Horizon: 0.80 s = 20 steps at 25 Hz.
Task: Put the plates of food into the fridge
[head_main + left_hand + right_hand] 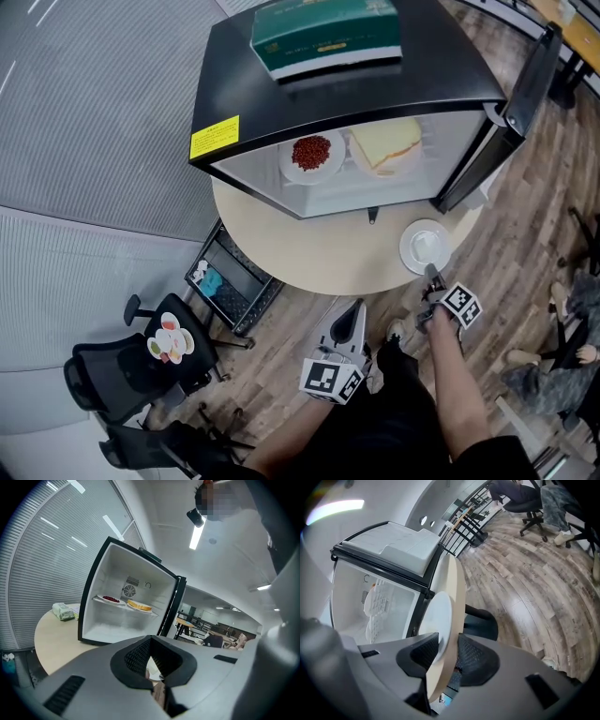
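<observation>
The white plate (425,246) sat at the near right edge of the table (309,267), outside the open fridge (234,66). My right gripper (432,278) stood wide open astride both the plate's rim and the table's edge, gripping nothing. I judged the under jaw had to slip above the tabletop before closing. My left gripper (351,325) was shut and empty.

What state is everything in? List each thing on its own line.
Fridge: door open wide.
Plate of red food: inside the fridge.
Plate of yellow food: inside, beside the red one.
White plate: on the table at its edge, outside the fridge.
Left gripper: shut, empty.
Right gripper: open, jaws astride the white plate's rim and the table edge.
</observation>
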Motion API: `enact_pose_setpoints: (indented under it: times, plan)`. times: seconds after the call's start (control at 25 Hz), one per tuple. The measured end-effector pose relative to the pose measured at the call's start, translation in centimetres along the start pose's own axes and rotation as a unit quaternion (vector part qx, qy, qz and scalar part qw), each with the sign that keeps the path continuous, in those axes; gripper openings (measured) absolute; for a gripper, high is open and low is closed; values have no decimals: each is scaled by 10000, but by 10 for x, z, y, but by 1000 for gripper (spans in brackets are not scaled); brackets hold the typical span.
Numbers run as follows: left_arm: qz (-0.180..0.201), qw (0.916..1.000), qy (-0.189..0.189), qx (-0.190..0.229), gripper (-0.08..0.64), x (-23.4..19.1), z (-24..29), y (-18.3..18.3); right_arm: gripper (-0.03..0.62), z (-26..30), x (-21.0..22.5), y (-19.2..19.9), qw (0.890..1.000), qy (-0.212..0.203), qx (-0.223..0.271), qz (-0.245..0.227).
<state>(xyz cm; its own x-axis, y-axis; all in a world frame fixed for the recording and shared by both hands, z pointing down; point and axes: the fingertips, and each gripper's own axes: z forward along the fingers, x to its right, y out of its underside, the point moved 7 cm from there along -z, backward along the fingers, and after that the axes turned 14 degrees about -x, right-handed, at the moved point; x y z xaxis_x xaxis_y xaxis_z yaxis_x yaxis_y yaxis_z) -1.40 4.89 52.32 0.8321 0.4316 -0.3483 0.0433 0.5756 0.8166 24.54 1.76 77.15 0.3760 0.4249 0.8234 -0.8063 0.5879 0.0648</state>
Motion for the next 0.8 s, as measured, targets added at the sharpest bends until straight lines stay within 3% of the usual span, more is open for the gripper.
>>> enact_pose_setpoints:
  times: [0.16,0.44,0.8]
  plan:
    - [-23,10000,21,50,5,0,-2,-3,77,-8,-2,8,10000,30,-43,-52]
    - [113,9998,105,144,5,-5,-12,-6,31,-27,-6,22,9993,-242,251,94]
    - [192,9991,285,259,6,-20,-42,-12,17,-51,-19,46,9970,-483,529,278]
